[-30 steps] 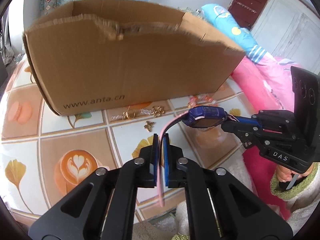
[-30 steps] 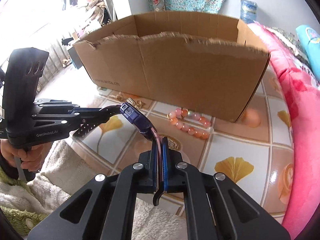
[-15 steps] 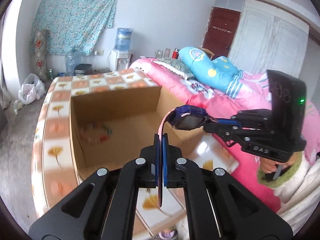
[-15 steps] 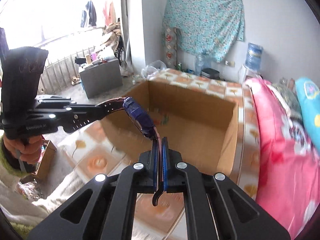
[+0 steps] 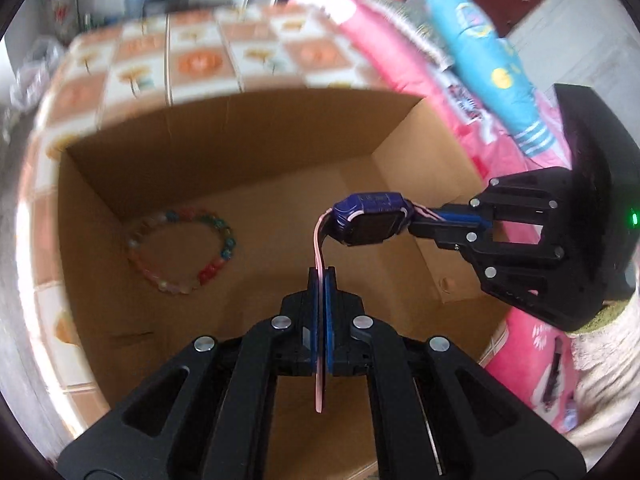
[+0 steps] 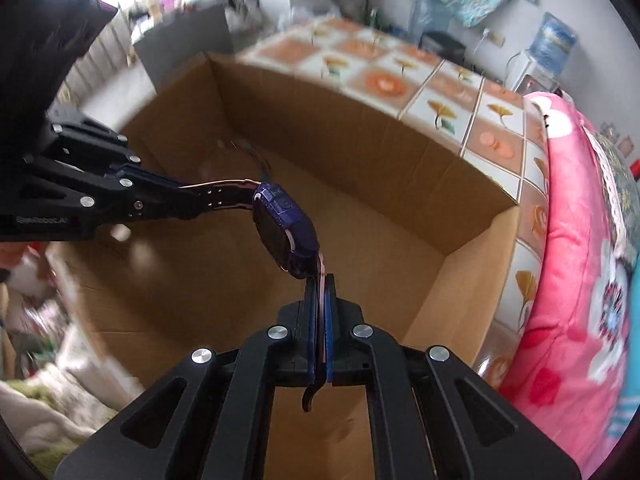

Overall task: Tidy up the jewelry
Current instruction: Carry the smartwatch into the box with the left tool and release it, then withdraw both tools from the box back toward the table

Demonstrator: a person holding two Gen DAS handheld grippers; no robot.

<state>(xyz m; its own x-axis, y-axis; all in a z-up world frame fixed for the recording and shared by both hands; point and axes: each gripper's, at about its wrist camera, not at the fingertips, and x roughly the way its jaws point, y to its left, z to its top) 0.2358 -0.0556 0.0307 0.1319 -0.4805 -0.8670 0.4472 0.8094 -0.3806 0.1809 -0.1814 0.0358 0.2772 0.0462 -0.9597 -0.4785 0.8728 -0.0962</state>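
Purple watch point(image 5: 370, 218) with pink strap hangs in air above the open cardboard box point(image 5: 248, 128), slung between both tools. Left tool point(image 5: 321, 280) clenched on one strap end; right tool point(image 6: 321, 288) clenched on the other, strap tail poking out below its pads. Box floor under the watch mostly bare, walls well apart from it. Beaded bracelet point(image 5: 182, 250) lies in the box near its left wall, blurred. Box sits on a tile-pattern tabletop point(image 6: 404, 76); pink bedding point(image 6: 576, 240) beside its right edge. Box's near wall hidden by tool bodies. Corrugated matte card, glossy watch face.
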